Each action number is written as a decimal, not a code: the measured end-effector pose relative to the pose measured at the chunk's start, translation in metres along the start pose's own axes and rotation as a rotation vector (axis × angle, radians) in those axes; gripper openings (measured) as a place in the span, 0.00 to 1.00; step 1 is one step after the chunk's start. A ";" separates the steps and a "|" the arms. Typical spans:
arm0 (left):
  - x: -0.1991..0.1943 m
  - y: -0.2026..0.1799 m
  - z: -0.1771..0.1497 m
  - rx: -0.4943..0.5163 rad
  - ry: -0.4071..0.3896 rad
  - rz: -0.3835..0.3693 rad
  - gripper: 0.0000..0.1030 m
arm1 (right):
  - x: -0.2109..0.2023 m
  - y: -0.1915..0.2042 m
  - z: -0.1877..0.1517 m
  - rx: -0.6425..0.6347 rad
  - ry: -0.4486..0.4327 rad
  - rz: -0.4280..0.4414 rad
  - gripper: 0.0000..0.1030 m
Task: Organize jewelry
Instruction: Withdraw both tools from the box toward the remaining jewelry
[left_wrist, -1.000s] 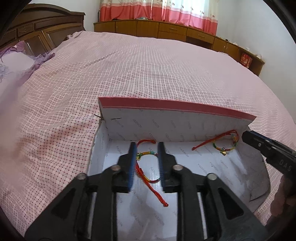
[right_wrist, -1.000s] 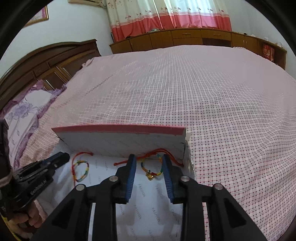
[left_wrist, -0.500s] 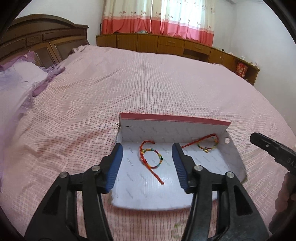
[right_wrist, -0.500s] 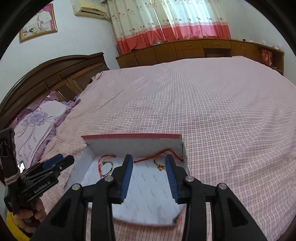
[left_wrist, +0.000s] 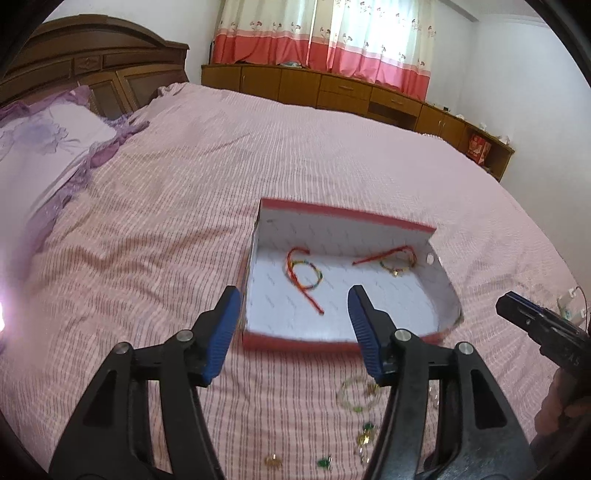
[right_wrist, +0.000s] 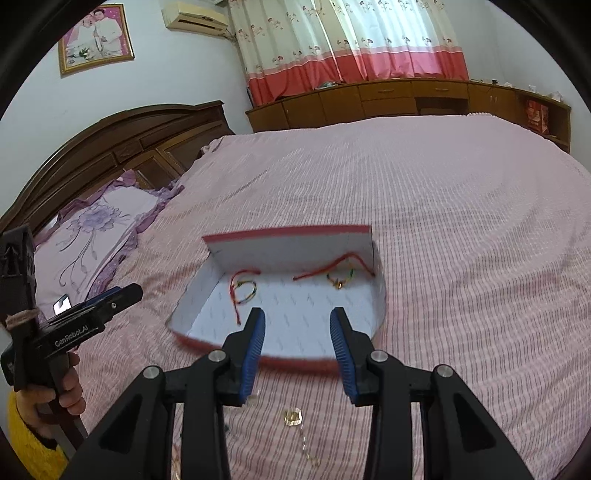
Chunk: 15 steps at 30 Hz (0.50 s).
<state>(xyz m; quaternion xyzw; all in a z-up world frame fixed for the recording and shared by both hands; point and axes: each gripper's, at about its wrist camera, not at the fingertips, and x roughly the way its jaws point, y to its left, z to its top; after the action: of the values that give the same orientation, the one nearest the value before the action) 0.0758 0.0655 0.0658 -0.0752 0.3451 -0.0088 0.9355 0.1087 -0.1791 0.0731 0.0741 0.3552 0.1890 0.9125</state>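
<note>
Both grippers are spread wide and hold nothing. Ahead of the left gripper (left_wrist: 291, 325) sits the box (left_wrist: 295, 338), red-rimmed with a white lining, on the bed (left_wrist: 184, 192). Inside it lie a cord bracelet (left_wrist: 303, 275), straight ahead, and a charm bracelet (left_wrist: 395, 260) ahead to the right. The left view alone shows blurred loose jewelry (left_wrist: 356, 400) on the cover beneath its right finger. The right gripper (right_wrist: 297, 345) faces the same box (right_wrist: 295, 360); only its view shows a gold ring (right_wrist: 293, 417) on the cover just under its fingers, a framed photo (right_wrist: 95, 37) on the wall, and the hand (right_wrist: 55, 391) holding the other gripper.
</note>
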 end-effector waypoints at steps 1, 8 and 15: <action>-0.001 -0.001 -0.005 0.002 0.006 0.000 0.51 | -0.001 0.001 -0.005 -0.003 0.006 0.001 0.39; 0.007 -0.003 -0.034 -0.014 0.077 -0.018 0.51 | 0.000 0.007 -0.038 -0.029 0.060 -0.003 0.39; 0.021 -0.010 -0.054 -0.014 0.141 -0.029 0.51 | 0.013 0.006 -0.067 -0.024 0.120 -0.018 0.39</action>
<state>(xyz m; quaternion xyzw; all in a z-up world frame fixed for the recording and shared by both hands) 0.0577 0.0466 0.0135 -0.0862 0.4091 -0.0254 0.9080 0.0711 -0.1684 0.0173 0.0482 0.4078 0.1890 0.8920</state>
